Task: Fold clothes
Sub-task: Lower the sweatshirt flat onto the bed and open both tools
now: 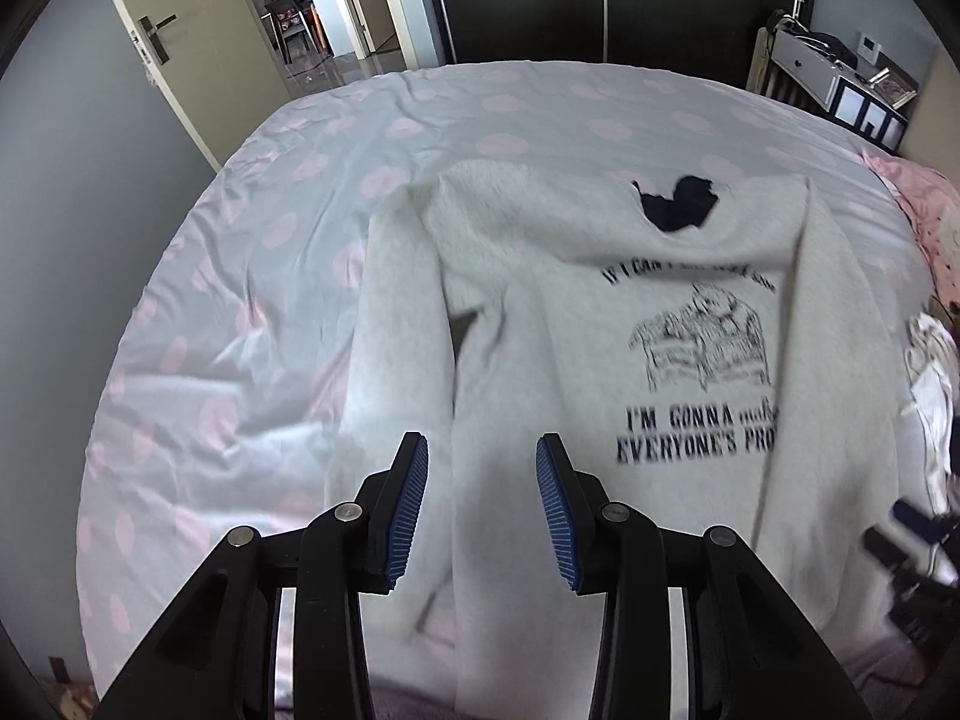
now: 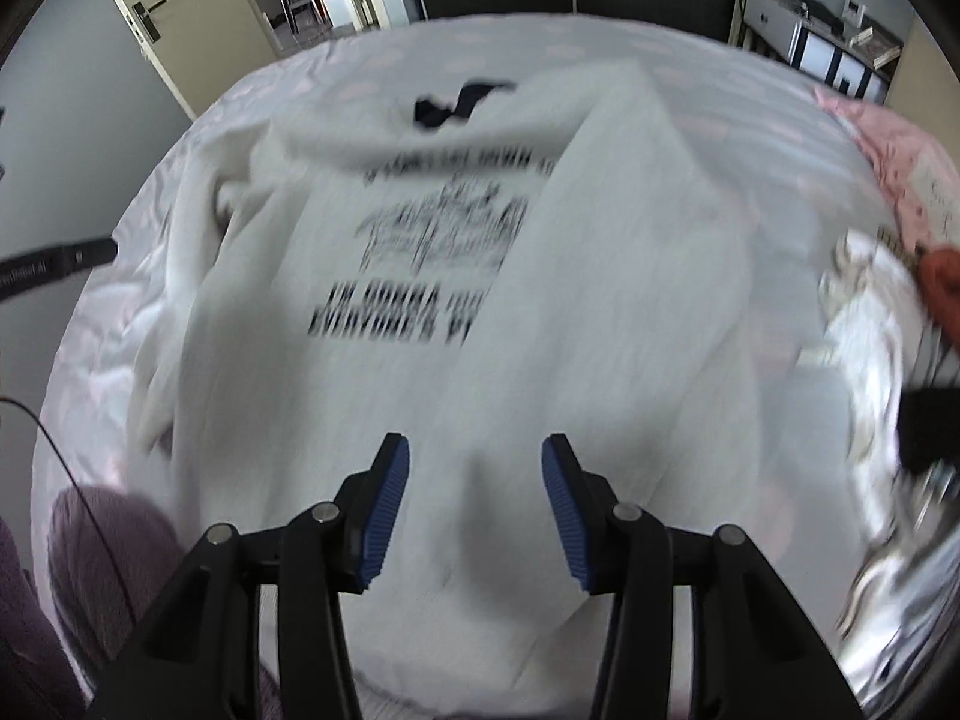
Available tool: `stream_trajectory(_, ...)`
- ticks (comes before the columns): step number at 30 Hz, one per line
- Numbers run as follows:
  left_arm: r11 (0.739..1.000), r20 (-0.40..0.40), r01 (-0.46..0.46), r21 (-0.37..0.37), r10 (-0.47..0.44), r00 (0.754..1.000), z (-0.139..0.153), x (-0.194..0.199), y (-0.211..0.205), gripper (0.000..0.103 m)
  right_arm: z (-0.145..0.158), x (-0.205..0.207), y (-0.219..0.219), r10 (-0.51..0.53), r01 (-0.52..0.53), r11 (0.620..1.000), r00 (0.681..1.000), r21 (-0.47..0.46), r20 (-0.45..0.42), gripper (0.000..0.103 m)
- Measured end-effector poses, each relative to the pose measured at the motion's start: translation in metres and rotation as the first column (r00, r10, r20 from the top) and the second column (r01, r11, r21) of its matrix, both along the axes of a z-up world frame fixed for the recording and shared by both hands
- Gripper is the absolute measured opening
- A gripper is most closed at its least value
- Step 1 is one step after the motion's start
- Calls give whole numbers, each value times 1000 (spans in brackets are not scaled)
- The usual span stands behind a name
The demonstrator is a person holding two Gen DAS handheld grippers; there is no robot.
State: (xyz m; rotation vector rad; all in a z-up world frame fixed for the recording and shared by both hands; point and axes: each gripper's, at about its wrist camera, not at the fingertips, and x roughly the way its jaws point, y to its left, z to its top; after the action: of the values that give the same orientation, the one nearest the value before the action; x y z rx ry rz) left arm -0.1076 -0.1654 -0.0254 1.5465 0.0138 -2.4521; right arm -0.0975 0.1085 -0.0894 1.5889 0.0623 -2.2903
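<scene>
Sweatshirt (image 1: 600, 312), light grey, is laid flat on the bed (image 1: 252, 252), print side up, neckline at the far end with a dark inner patch showing there. Black text and a line drawing are printed on the chest; "I'M GONNA" and "EVERYONE'S" can be read in the left wrist view, the rest is cut off or blurred. Left sleeve is folded in along the body, forming a long vertical band. Right sleeve is likewise folded in over the right edge of the print, as seen in the right wrist view. Fabric on the left side looks bunched and creased there.

Bed sheet is pale grey-white with pink spots, wrinkled. Pink pillow (image 1: 924, 210) is seen at the far right edge of the bed.

Left gripper (image 1: 482, 510) is held above the near hem area, jaws spread, nothing between the blue pads. Right gripper (image 2: 475, 510) is likewise held over the near part of the sweatshirt, jaws apart, nothing gripped. Right wrist view is heavily motion-blurred, so finer detail cannot be told.
</scene>
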Motion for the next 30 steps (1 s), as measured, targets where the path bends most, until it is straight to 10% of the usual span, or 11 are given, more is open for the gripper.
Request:
stream_trajectory(12,997,37,-2,76,0,999,-27,80,19,40,-76,79,-20,-13,10,1000,989,20,150,46)
stream_trajectory(19,996,53,0,85,-4,999,-33,89,19,40,-64,82,-2,-65,63,998,991,18,118,42)
stream_trajectory(24,996,43,-10,89,6,999,-30,91,13,40,-56,84,11,-102,101,995,990,15,95,6)
stream_trajectory(30,996,46,-39,82,36,998,-30,90,-1,40,-11,82,38,-147,147,989,989,-1,3,5)
